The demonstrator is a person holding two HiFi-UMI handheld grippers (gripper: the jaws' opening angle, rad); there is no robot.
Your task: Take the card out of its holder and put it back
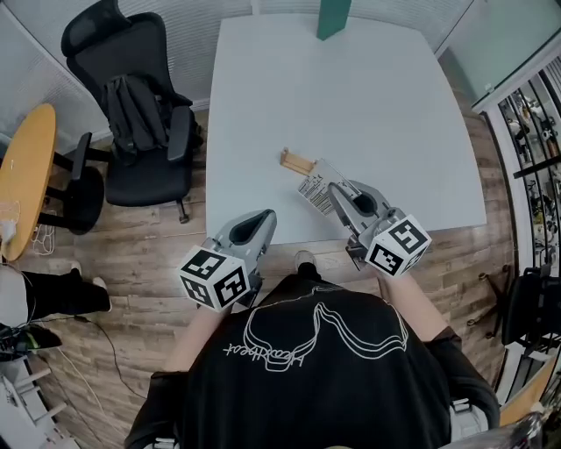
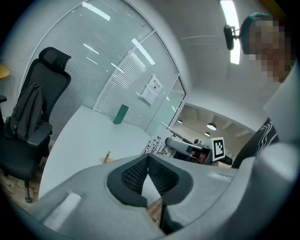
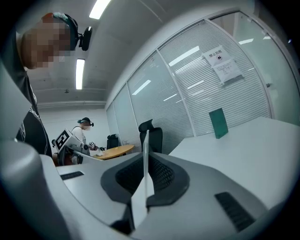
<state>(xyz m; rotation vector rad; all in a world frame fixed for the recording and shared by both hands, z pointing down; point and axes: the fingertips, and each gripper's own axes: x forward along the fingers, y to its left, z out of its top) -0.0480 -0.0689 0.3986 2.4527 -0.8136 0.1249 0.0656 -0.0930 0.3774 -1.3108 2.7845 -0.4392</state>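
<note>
Card hangs just beside its wooden holder; black chair flanks table.

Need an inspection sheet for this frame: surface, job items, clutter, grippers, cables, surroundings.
Surface: white rectangular table, mostly bare.
Job's things: small wooden card holder on the table, no card in it; white printed card out, beside it.
Clutter: green upright block at the far edge.
Grippers: right gripper shut on the card; left gripper shut, empty, at the near edge.
Cables: thin cable on the wooden floor, left.
Surroundings: black office chair with a dark bag; round wooden table.
</note>
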